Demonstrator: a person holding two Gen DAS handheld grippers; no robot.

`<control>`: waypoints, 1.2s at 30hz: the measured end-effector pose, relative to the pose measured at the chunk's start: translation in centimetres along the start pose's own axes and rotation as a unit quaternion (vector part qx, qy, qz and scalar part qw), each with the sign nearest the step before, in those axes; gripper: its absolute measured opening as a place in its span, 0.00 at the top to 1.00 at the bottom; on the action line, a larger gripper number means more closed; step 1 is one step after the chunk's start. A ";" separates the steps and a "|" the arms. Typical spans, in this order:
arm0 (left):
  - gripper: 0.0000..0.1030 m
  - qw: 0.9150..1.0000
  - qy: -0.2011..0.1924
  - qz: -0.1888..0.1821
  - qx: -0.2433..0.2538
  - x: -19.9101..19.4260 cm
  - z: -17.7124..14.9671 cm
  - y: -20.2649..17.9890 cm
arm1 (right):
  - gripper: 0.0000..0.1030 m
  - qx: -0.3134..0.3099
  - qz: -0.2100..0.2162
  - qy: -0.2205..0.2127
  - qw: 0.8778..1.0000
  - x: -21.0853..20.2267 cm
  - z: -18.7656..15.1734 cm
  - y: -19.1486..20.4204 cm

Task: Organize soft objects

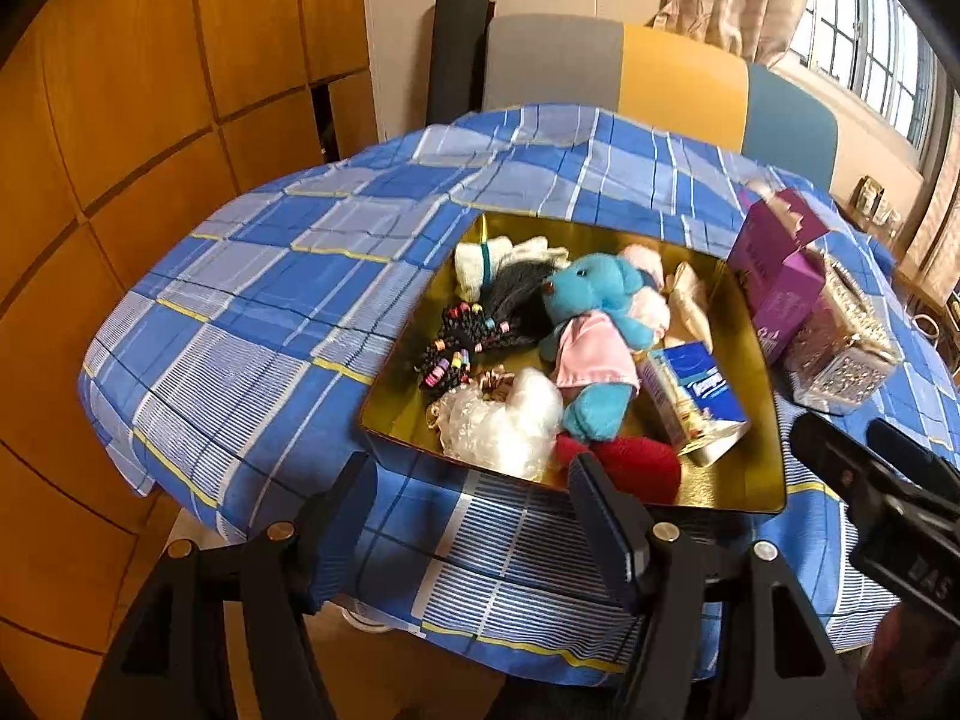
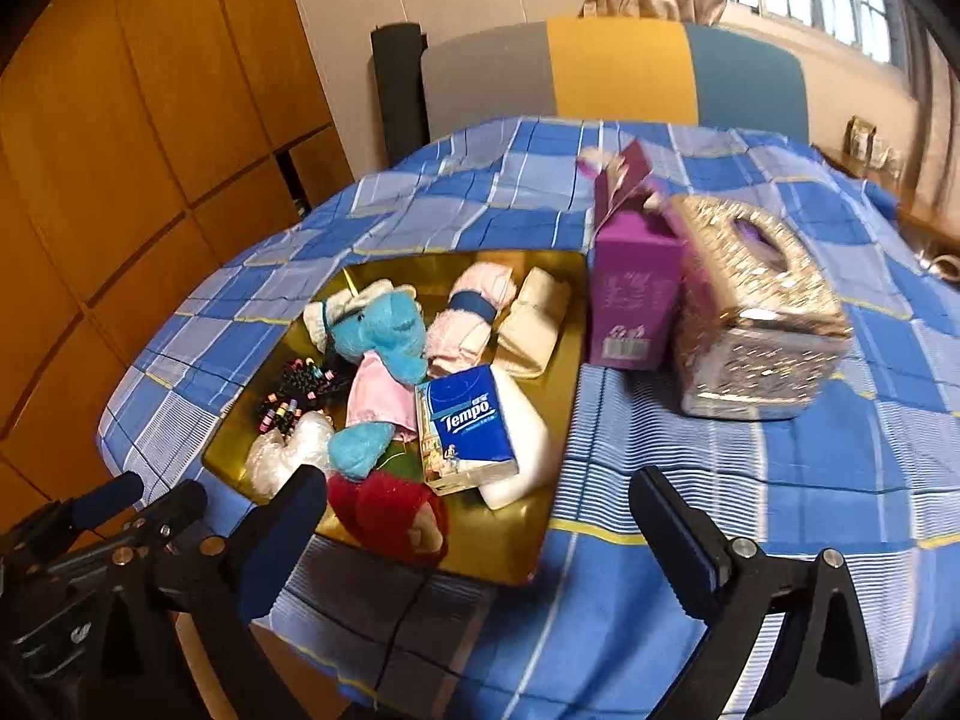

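A gold tray on the checked tablecloth holds soft items. Among them are a blue teddy bear in a pink dress, a black beaded hairpiece and a white fluffy piece. A red plush, a Tempo tissue pack, a pink rolled towel and a cream pouch lie there too. My left gripper hovers open before the tray's near edge, empty. My right gripper stands wide open above the tray's near corner, holding nothing.
A purple carton and a glittery tissue box stand right of the tray. A grey, yellow and blue chair back is behind the table. Wooden wall panels are at the left, beyond the table's edge.
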State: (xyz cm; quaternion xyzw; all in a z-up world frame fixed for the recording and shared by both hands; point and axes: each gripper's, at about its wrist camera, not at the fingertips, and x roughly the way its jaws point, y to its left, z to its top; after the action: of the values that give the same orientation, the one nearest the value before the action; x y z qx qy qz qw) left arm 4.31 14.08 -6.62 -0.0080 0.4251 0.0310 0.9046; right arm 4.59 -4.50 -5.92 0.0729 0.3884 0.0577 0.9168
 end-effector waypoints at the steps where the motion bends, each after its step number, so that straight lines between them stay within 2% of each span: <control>1: 0.35 1.000 -0.007 0.000 0.001 -0.6 -0.1 -0.1 | 0.00 -0.004 -0.007 -0.005 1.000 -0.7 -0.1 0.1; 10: 0.35 1.000 -0.030 -0.002 0.004 -3.3 -1.2 -0.8 | 0.00 -0.017 -0.026 -0.026 0.999 -3.6 -0.7 0.4; 15: 0.35 1.000 -0.019 0.020 0.003 -3.2 -1.5 -0.8 | 0.00 -0.009 -0.032 -0.023 0.999 -3.4 -0.9 0.0; 22: 0.35 1.000 -0.005 0.030 0.000 -2.8 -1.6 -0.8 | 0.00 -0.006 -0.045 -0.013 0.999 -3.1 -0.9 -0.3; 27: 0.35 1.000 0.005 0.018 0.003 -3.2 -1.2 -1.2 | 0.00 -0.006 -0.054 -0.005 0.999 -3.8 -0.3 -0.5; 32: 0.35 1.000 -0.007 0.009 0.003 -5.0 -0.4 -1.7 | 0.00 -0.006 -0.071 -0.002 0.997 -6.6 0.8 -0.9; 36: 0.35 1.000 -0.007 -0.005 -0.006 -6.6 -0.1 -1.8 | 0.00 -0.009 -0.060 -0.010 0.998 -9.4 0.6 -1.2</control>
State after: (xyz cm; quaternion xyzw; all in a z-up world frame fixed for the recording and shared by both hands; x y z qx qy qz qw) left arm 0.13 11.96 -1.57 -0.0156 0.4186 0.0291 0.9076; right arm -1.43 -7.25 0.83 0.0422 0.3822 0.0051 0.9231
